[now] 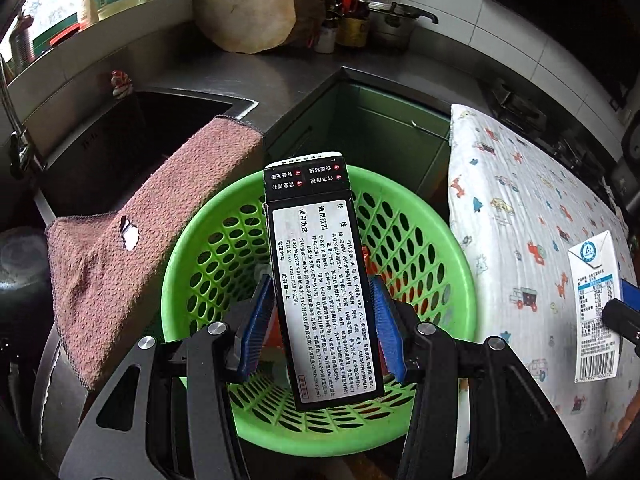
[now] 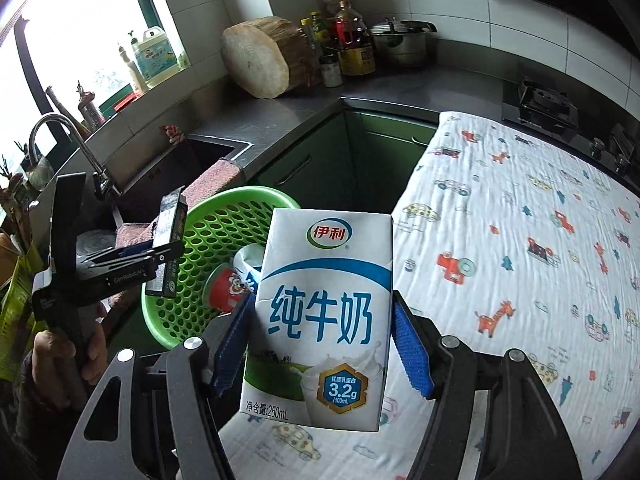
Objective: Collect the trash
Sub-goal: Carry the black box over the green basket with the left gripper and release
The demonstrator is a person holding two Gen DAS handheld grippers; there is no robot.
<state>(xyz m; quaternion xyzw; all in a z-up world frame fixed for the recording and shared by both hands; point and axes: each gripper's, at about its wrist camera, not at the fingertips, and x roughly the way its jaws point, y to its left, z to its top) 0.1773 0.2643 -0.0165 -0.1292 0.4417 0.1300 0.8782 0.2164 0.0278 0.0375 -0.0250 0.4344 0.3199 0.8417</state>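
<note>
Presently, one green perforated plastic basket [image 1: 188, 264], round, rim smooth, walls pierced with oval holes; it stands between the sink counter and the cloth-covered table. Contents seen from the right wrist view: one red printed cup [image 2: 224, 286] lying on its side, plus crumpled white-and-blue packaging [image 2: 250, 260] beside it. One black rectangular glue box [image 1: 320, 276], white label with Chinese print, clamped between the blue ribbed pads of the left gripper [image 1: 322, 322], held directly above the basket opening. One white-and-blue milk carton [image 2: 324, 320], 250 mL, glossy card, gripped by the right gripper [image 2: 320, 344] over the table edge, just beside the basket. One pink terry cloth [image 1: 132, 248], holed, draped over the sink [image 1: 120, 136] rim. One quilted tablecloth [image 2: 520, 240], vehicle and animal print.
</note>
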